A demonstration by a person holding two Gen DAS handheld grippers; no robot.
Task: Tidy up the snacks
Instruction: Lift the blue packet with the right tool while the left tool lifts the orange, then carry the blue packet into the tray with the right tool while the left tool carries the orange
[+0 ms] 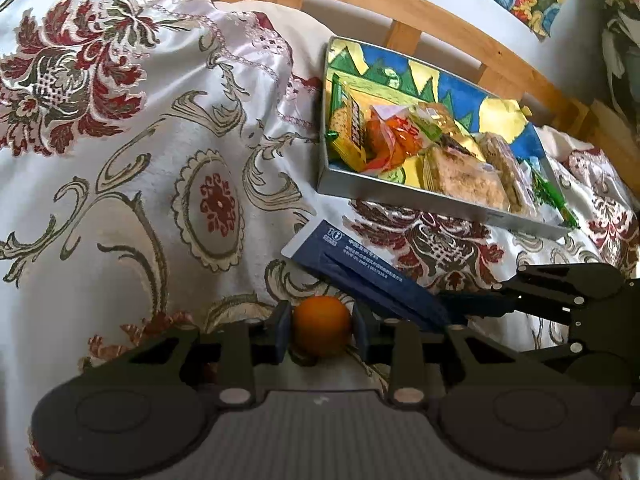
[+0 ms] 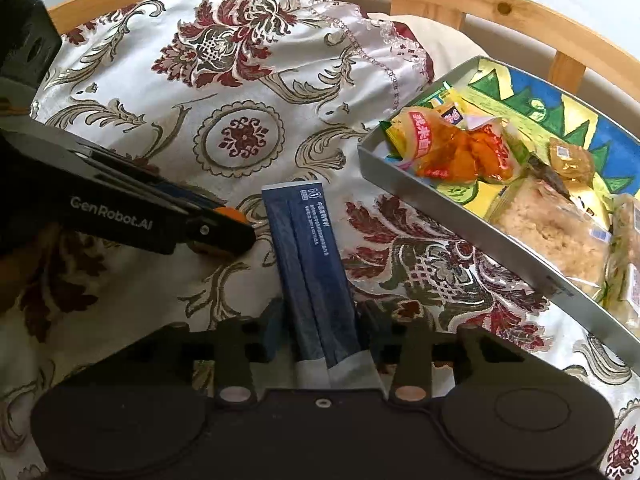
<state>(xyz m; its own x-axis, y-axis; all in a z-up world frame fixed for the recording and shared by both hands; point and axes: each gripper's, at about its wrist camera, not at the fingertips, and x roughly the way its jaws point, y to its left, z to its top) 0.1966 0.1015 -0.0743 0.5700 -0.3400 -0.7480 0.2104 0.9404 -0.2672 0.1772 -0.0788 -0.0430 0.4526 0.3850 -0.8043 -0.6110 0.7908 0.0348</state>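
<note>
A small orange (image 1: pixel 322 326) sits between the fingers of my left gripper (image 1: pixel 322 320), which is shut on it just above the floral cloth. The right wrist view shows that gripper (image 2: pixel 224 228) from the side, with a sliver of the orange (image 2: pixel 230 213) showing. A long dark blue packet (image 2: pixel 304 248) with white print lies on the cloth and runs back between the fingers of my right gripper (image 2: pixel 320 328), whose pads touch both its sides. In the left wrist view the blue packet (image 1: pixel 352 264) lies right of the orange, with the right gripper (image 1: pixel 476 304) at its far end.
A shallow grey tray (image 1: pixel 400 196) with a colourful lining holds several wrapped snacks (image 1: pixel 400 140) at the right. The tray (image 2: pixel 440 216) rests on a floral bedspread (image 1: pixel 160 160). A wooden rail (image 1: pixel 440 20) runs behind it, and a pillow (image 2: pixel 240 40) lies at the back left.
</note>
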